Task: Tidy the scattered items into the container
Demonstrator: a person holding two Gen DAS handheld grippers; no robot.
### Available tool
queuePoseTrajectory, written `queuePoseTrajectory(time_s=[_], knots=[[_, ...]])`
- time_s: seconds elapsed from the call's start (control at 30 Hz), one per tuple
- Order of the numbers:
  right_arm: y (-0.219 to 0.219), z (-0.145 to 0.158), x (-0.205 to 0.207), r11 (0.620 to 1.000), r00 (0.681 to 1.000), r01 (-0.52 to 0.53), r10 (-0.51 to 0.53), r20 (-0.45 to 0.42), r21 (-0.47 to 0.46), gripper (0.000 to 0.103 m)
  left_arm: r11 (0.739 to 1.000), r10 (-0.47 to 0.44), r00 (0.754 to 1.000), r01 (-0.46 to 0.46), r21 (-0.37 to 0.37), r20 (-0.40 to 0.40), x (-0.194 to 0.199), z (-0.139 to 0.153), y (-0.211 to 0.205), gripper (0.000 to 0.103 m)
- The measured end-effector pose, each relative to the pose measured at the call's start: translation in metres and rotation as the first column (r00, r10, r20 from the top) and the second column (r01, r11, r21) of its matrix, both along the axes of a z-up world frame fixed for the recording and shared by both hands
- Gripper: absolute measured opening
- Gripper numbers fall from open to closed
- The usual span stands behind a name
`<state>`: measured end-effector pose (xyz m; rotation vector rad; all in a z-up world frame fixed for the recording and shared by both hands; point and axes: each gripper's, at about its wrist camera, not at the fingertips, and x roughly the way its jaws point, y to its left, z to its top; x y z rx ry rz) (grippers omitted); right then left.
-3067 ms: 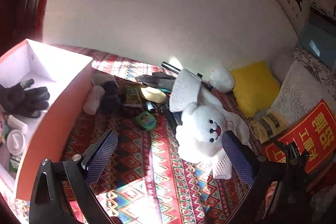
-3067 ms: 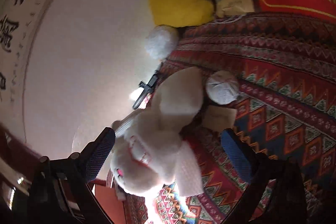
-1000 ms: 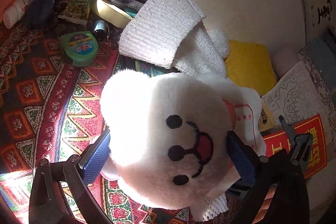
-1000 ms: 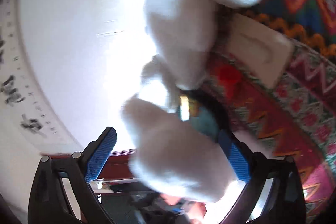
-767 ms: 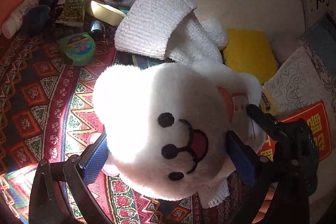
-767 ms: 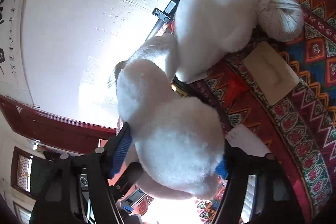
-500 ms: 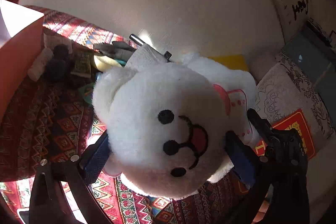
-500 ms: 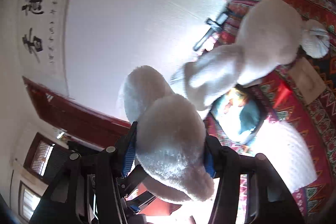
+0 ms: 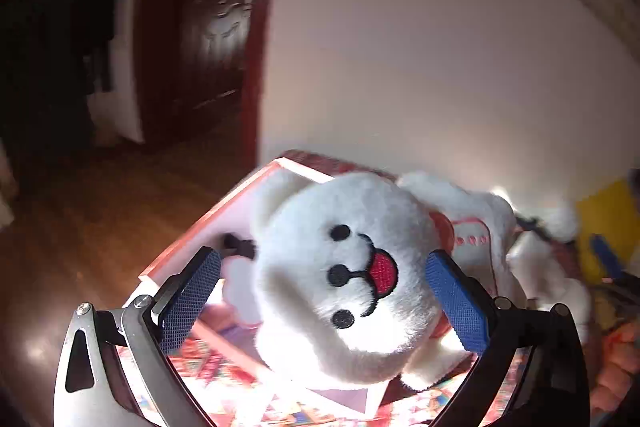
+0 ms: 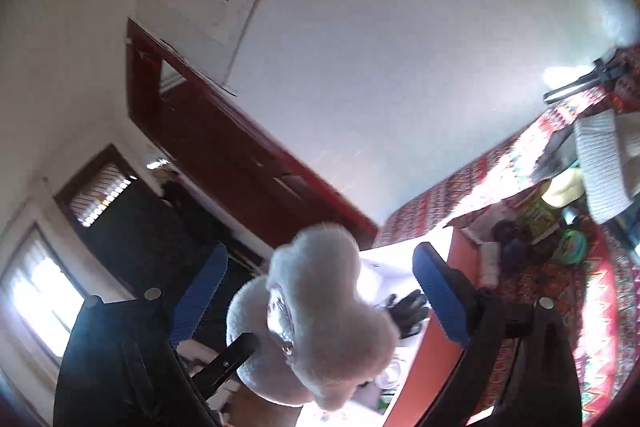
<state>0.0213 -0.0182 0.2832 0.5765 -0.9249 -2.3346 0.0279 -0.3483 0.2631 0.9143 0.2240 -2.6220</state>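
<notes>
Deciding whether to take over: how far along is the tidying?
Done: a black glove lies in the orange box. In hand: the white plush toy is above the box between the left gripper's jaws; the right gripper's jaws have just opened off it. Left: the green round tin, white knitted cloth and other items on the patterned blanket.

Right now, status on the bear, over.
Right gripper jaws just opened, bear loose between them. Left gripper open around bear's head. Bear over the box. Glove inside, nothing blocking.
</notes>
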Motion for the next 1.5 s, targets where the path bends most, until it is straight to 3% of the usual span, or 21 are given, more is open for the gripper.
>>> queuePoseTrajectory(time_s=[0.07,0.1,0.2,0.27,0.33,0.43,0.6,0.67,0.73,0.8,0.9,0.93,0.97,1.07,1.17,1.33,1.37,1.4,1.43,1.47,1.5], knots=[[0.010,-0.011,0.007,0.999,1.000,0.012,-0.011,-0.017,0.043,0.094,0.973,0.211,0.975,-0.202,-0.114,0.064,-0.001,-0.015,-0.038,0.103],[0.020,-0.016,0.013,0.997,0.999,0.037,-0.036,-0.024,0.074,0.095,0.971,0.231,0.971,-0.225,-0.085,0.068,0.001,-0.017,-0.054,0.103],[0.067,-0.041,0.030,0.972,0.984,0.176,-0.174,-0.027,0.155,0.098,0.972,0.163,0.987,-0.161,0.173,0.002,0.013,-0.013,-0.084,0.103],[0.106,-0.063,0.040,0.946,0.963,0.265,-0.271,0.007,0.188,0.099,0.957,0.150,0.988,-0.135,0.258,-0.041,0.020,-0.009,-0.083,0.103],[0.145,-0.084,0.048,0.911,0.928,0.345,-0.366,0.061,0.224,0.099,0.961,0.116,0.991,-0.097,0.258,-0.060,0.019,-0.005,-0.067,0.103],[0.202,-0.104,0.044,0.862,0.847,0.418,-0.484,0.221,0.287,0.099,0.966,0.016,0.997,0.003,0.260,-0.073,0.010,-0.003,-0.026,0.103],[0.254,-0.126,0.039,0.851,0.805,0.383,-0.498,0.322,0.359,0.099,0.945,-0.217,0.976,0.216,0.244,-0.023,-0.019,-0.012,0.078,0.103],[0.267,-0.141,0.034,0.848,0.792,0.352,-0.495,0.356,0.395,0.099,0.920,-0.329,0.944,0.314,0.234,0.027,-0.029,-0.025,0.133,0.103],[0.286,-0.155,0.034,0.855,0.777,0.360,-0.497,0.387,0.375,0.099,0.872,-0.450,0.889,0.418,0.256,0.082,-0.039,-0.046,0.193,0.103],[0.312,-0.166,0.038,0.856,0.752,0.399,-0.510,0.418,0.328,0.099,0.787,-0.586,0.800,0.524,0.325,0.131,-0.036,-0.075,0.265,0.103],[0.353,-0.178,0.049,0.837,0.711,0.484,-0.546,0.444,0.255,0.099,0.656,-0.739,0.641,0.616,0.437,0.208,-0.023,-0.127,0.363,0.103],[0.364,-0.181,0.053,0.829,0.699,0.509,-0.555,0.451,0.232,0.099,0.631,-0.767,0.598,0.634,0.447,0.235,-0.018,-0.142,0.393,0.103],[0.375,-0.185,0.055,0.821,0.687,0.530,-0.562,0.460,0.212,0.099,0.625,-0.777,0.569,0.647,0.436,0.270,-0.014,-0.156,0.419,0.103],[0.395,-0.196,0.058,0.811,0.663,0.559,-0.563,0.494,0.173,0.099,0.633,-0.773,0.530,0.672,0.384,0.348,-0.007,-0.188,0.475,0.103],[0.406,-0.205,0.053,0.804,0.650,0.565,-0.572,0.500,0.186,0.099,0.610,-0.792,0.498,0.671,0.422,0.353,-0.012,-0.207,0.499,0.103],[0.419,-0.221,0.027,0.796,0.646,0.539,-0.600,0.472,0.275,0.099,0.586,-0.810,0.492,0.685,0.432,0.319,-0.024,-0.219,0.527,0.099],[0.420,-0.224,0.021,0.800,0.649,0.520,-0.597,0.471,0.299,0.099,0.572,-0.820,0.479,0.708,0.416,0.313,-0.024,-0.223,0.530,0.088],[0.421,-0.225,0.015,0.802,0.656,0.503,-0.596,0.463,0.322,0.099,0.563,-0.825,0.461,0.723,0.400,0.327,-0.024,-0.227,0.532,0.041],[0.422,-0.227,0.008,0.799,0.664,0.489,-0.601,0.445,0.349,0.099,0.563,-0.823,0.446,0.723,0.401,0.350,-0.025,-0.233,0.532,0.021],[0.422,-0.227,0.001,0.790,0.670,0.480,-0.610,0.423,0.381,0.099,0.560,-0.827,0.448,0.708,0.430,0.339,-0.026,-0.234,0.526,0.020],[0.422,-0.228,-0.006,0.779,0.670,0.472,-0.622,0.406,0.413,0.099,0.557,-0.831,0.458,0.688,0.465,0.316,-0.028,-0.233,0.517,0.012]])
